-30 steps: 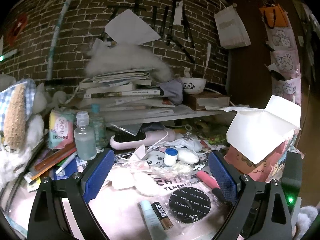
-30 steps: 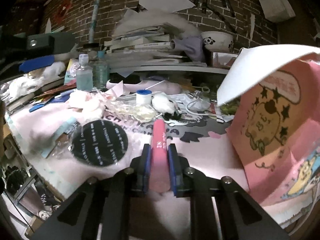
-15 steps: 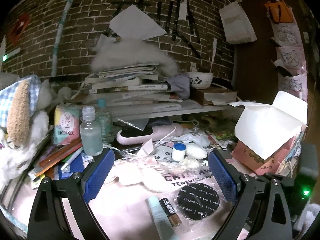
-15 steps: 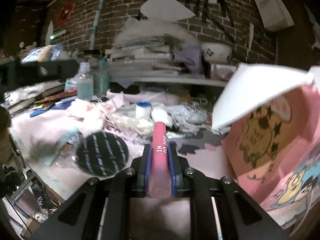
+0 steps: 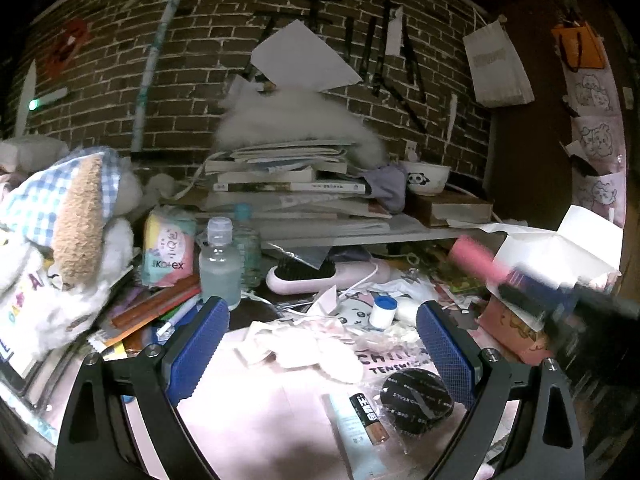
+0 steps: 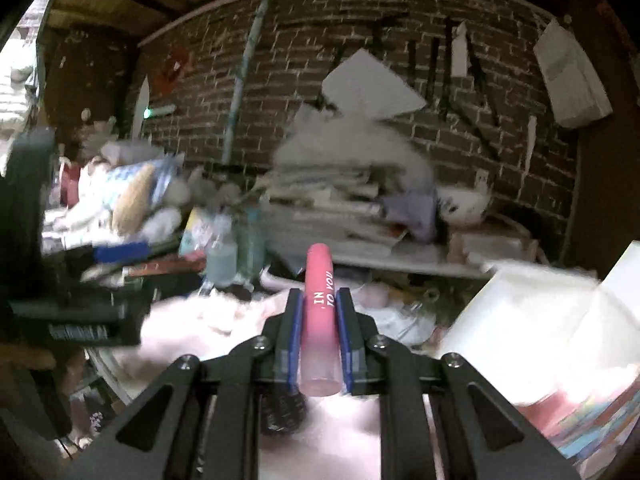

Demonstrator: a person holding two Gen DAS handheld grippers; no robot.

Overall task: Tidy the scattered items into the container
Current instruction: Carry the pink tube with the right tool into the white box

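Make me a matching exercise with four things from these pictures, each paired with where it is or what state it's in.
Things:
1. pink tube
2. left gripper
3. round black compact
4. white panda-print bowl

States or places:
A. on the raised shelf beside the stacked books
B. open, holding nothing
C. clamped in the right gripper
D. lying on the pink mat

Pairs: 1-C, 2-B, 3-D, 4-A

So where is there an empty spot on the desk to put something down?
The bare pink mat between the left tongs, in front of the cotton pads and left of the small tubes, is free. Farther back, around the bottles and hairbrush, it is crowded.
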